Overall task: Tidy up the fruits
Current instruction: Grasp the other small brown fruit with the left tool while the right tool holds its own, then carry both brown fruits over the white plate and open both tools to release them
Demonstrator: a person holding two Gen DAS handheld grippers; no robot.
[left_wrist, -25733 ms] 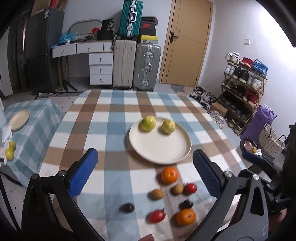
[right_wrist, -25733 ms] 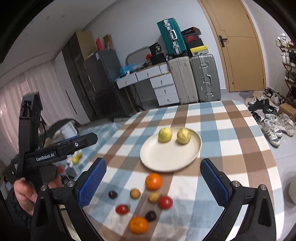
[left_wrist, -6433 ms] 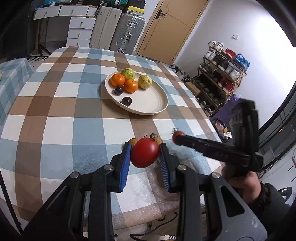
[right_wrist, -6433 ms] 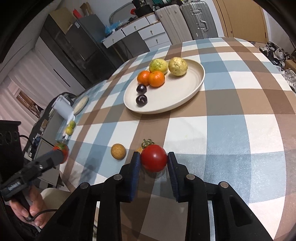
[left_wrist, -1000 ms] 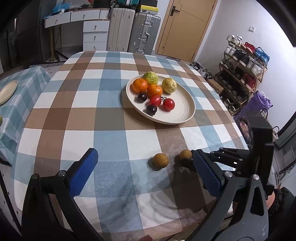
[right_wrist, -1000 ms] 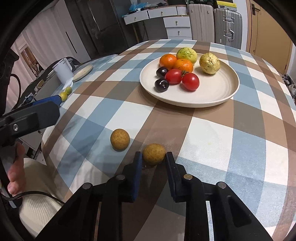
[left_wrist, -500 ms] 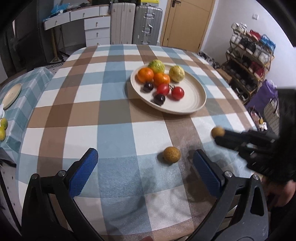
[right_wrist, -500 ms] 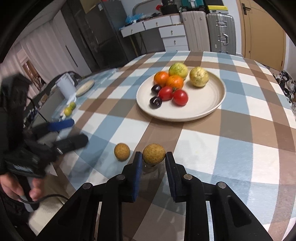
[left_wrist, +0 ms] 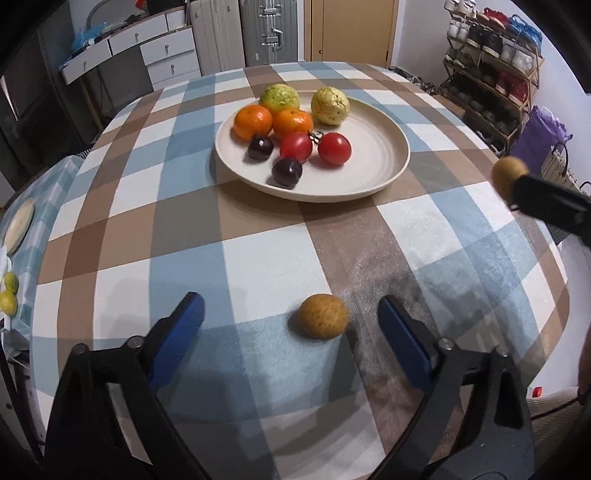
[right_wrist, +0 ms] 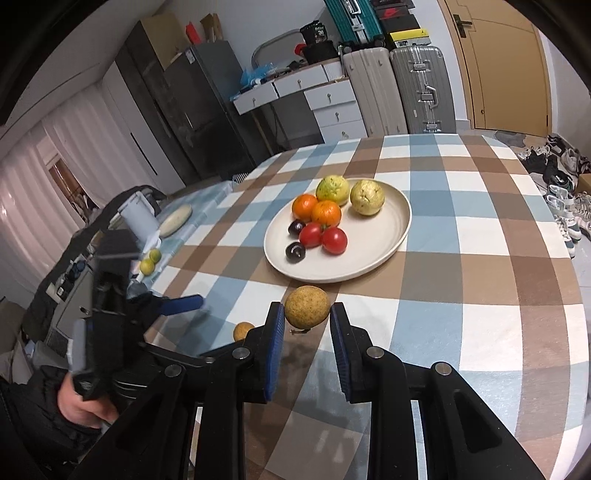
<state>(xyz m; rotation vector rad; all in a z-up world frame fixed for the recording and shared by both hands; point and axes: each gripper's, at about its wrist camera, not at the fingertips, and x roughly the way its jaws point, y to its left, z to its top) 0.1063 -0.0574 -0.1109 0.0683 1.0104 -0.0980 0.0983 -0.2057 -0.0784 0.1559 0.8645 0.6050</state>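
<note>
Between the wide-open left hand-held gripper [left_wrist: 290, 317] fingers lies a brown fruit [left_wrist: 323, 316], ungrasped.

Readable text scarce. Black drum-shaped container [right_wrist: 318, 40] on top of white drawer unit [right_wrist: 295, 86], right wrist view: small white label, digits apparently "36", blurred, not certain. Black box [right_wrist: 397, 17] stacked above suitcases: red mark, possibly brand logo, not legible. Left wrist view: no legible text, labels or numbers.
</note>
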